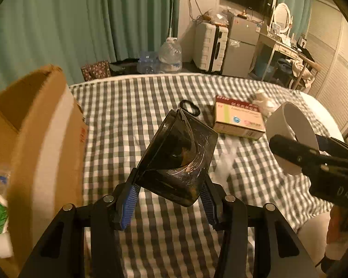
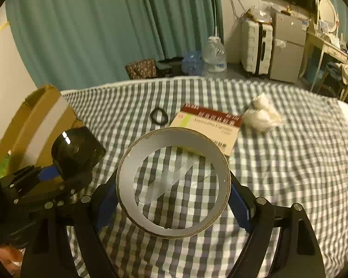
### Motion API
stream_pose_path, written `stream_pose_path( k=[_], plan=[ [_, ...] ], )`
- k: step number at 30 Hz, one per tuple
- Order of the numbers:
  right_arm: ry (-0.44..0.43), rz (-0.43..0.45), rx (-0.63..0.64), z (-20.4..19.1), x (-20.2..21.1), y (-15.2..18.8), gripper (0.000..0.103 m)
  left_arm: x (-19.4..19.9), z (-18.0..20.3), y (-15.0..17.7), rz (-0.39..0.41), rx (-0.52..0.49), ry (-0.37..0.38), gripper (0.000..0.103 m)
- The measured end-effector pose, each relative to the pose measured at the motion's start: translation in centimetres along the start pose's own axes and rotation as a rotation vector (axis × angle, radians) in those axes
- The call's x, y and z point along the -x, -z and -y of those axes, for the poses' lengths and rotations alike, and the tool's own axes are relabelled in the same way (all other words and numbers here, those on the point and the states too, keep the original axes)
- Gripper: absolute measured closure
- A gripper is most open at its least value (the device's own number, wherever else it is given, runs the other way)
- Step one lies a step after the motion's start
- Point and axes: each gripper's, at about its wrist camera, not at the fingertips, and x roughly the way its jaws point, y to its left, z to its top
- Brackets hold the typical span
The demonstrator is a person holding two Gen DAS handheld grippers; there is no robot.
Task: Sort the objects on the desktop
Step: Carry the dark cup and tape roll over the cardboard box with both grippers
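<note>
Left wrist view shows the left gripper (image 1: 171, 186) raised over a bed (image 1: 150, 106) covered with a grey and white checked sheet. Its blue-padded fingers (image 1: 130, 199) stand partly open and press on the two sides of a dark, scratched plastic box (image 1: 178, 155), which sits between them and juts forward and up from the tips, clear of the sheet. To the left, close by, stands an open cardboard box (image 1: 44, 125) with a pale strip of tape down its side; something green shows inside it.

Right wrist view shows the right gripper (image 2: 172, 193) with its fingers (image 2: 240, 208) spread wide and clamped on the outer rim of a roll of tape (image 2: 174, 185). The roll sits upright between the pads with its hole facing the camera, so the checked sheet shows through it; it too hangs above the bed. The left gripper with its dark box appears at the left of this view, beside the cardboard box.

On the sheet beyond both grippers lie a flat medicine carton (image 2: 208, 127) with a red band, a small black ring (image 2: 159, 117) just left of it, and a crumpled white wad (image 2: 264, 114) to its right. These three lie well apart from either pair of fingers.
</note>
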Motion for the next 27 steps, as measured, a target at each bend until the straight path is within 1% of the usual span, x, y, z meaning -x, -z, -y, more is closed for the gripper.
stream_pose_path(
  k=[4, 10, 15, 18, 20, 22, 27],
  plan=[
    [-0.024, 0.033, -0.023, -0.7, 2.6, 0.0, 0.02, 3.2, -0.7, -0.1, 0.043, 0.0, -0.019, 0.053],
    [-0.027, 0.068, 0.02, -3.0, 6.4, 0.2, 0.02, 7.0, -2.1, -0.6, 0.098, 0.022, -0.05, 0.052],
    [-0.029, 0.109, 0.067, -5.2, 9.3, 0.1, 0.02, 10.1, -4.1, -0.8, 0.148, 0.058, -0.073, 0.052],
    [-0.044, 0.119, 0.081, -6.5, 10.6, -0.2, 0.02, 11.9, -5.5, -0.9, 0.173, 0.083, -0.08, 0.052],
    [-0.056, 0.117, 0.098, -7.3, 11.2, -0.3, 0.02, 13.1, -6.5, -0.8, 0.197, 0.09, -0.099, 0.052],
    [-0.044, 0.124, 0.113, -8.1, 11.6, -0.3, 0.02, 14.0, -7.3, -0.7, 0.214, 0.092, -0.12, 0.052],
    [-0.066, 0.132, 0.148, -10.3, 12.3, -0.5, 0.02, 15.5, -10.5, 0.2, 0.235, 0.12, -0.176, 0.052]
  ],
)
